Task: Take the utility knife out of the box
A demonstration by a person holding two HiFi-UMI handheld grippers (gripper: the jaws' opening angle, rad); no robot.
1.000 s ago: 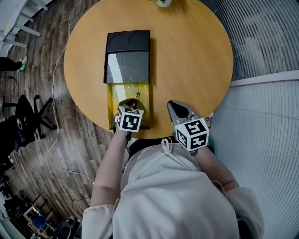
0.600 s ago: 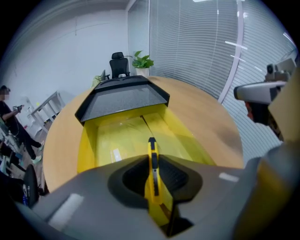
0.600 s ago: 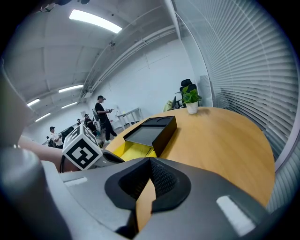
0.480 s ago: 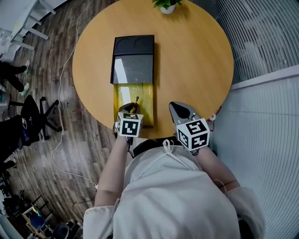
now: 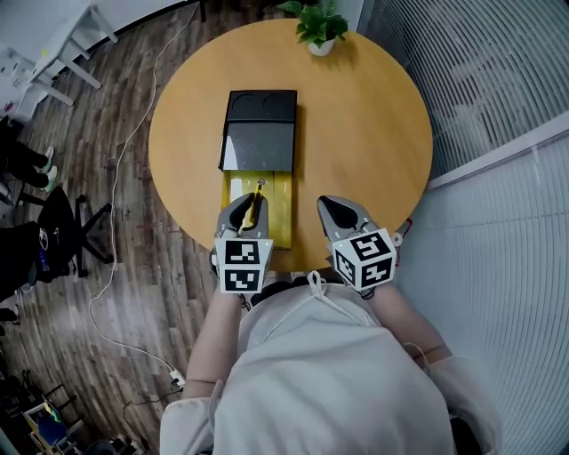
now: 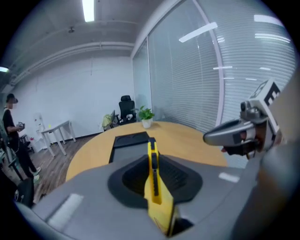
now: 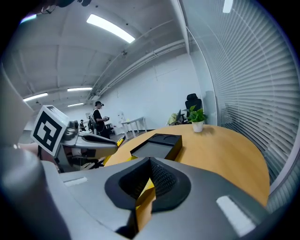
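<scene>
Head view, read together with the two gripper views. At centre-left, the left tongs (image 5: 242,213) were closed on the slim yellow plastic utility knife (image 5: 257,193). They clamped its rear part, so the long body with its black slider strip projected forward and the blade end pointed away from the person.

The knife was held over the glossy yellow inner tray (image 5: 278,216) of the flat black rectangular box (image 5: 260,107). This tray was drawn out toward the near edge of the round, smooth, honey-coloured wooden desk (image 5: 373,133), presumably to give access to its contents. The knife appeared raised off the tray floor, but whether it was wholly clear of the tray could not be told.

The box showed a matte far section with two round recesses and, nearer, a shiny dark-grey panel.

The right tongs (image 5: 339,211) stood just right of the tray with their jaws together. They gripped nothing identifiable, though a yellow sliver of unclear nature showed in their slot. Their position probably kept them clear of the lift.

Both tongs were of grey moulded plastic with ribbed inner pads.

A small green potted plant (image 5: 316,25) stood at the desk's far edge.
</scene>
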